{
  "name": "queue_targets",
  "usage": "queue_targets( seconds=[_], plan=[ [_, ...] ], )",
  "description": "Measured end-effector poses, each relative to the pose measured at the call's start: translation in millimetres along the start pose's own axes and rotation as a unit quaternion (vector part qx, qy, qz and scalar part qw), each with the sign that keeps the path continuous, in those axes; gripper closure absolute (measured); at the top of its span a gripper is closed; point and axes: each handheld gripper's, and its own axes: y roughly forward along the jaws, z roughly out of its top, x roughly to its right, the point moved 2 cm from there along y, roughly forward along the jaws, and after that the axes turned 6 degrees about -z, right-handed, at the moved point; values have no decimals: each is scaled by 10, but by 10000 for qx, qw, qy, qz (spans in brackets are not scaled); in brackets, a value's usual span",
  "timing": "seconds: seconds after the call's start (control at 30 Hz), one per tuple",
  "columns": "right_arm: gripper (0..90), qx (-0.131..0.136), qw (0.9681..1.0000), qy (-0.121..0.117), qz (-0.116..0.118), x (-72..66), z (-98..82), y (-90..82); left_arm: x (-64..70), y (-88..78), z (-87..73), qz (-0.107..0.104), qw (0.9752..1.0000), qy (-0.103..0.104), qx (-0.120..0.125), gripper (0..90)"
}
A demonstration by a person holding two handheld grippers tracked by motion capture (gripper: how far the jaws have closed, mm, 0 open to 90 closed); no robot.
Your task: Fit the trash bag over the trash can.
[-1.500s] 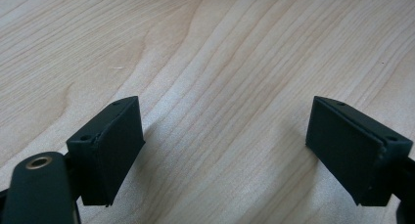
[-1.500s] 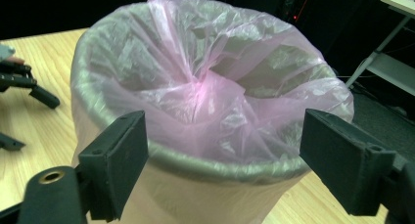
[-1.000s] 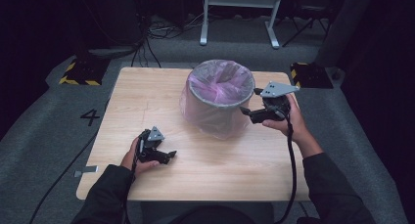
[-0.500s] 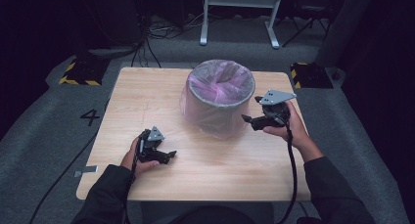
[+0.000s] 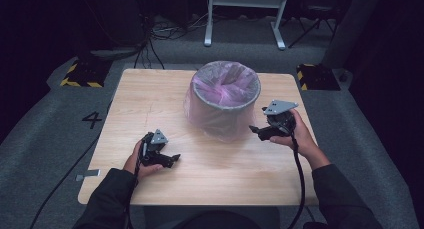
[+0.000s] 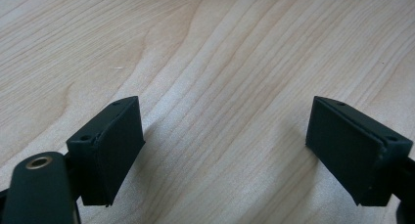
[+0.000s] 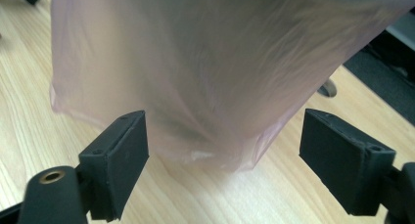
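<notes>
Right gripper (image 7: pixel 222 150) view alone shows bag (image 7: pixel 205 77) hem.

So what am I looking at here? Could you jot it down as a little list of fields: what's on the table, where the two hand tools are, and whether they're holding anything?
Table: light wooden top
Main thing: grey bin lined with a pink bag that drapes over its outside
Left gripper: low over bare wood near the person, jaws open, holding nothing
Right gripper: beside the bin's lower right, jaws open, aimed at the bag's hanging hem, not gripping it
Likely next: the right gripper may take hold of the bag
</notes>
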Motion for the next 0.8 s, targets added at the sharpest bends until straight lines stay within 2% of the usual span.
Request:
queue_targets(
  seconds=[0.33, 0.57, 0.8],
  plan=[
    [186, -225, 9997, 2, 5, -44, -171, 41, 0, 0, 0, 0, 10000, -1, 1, 138],
    [186, -411, 9991, -111, 36, -79, -298, 76, 0, 0, 0, 0, 10000, 1, -1, 138],
    [186, -544, 9985, -61, 27, -98, -415, 98, 0, 0, 0, 0, 10000, 0, 1, 138]
  ],
)
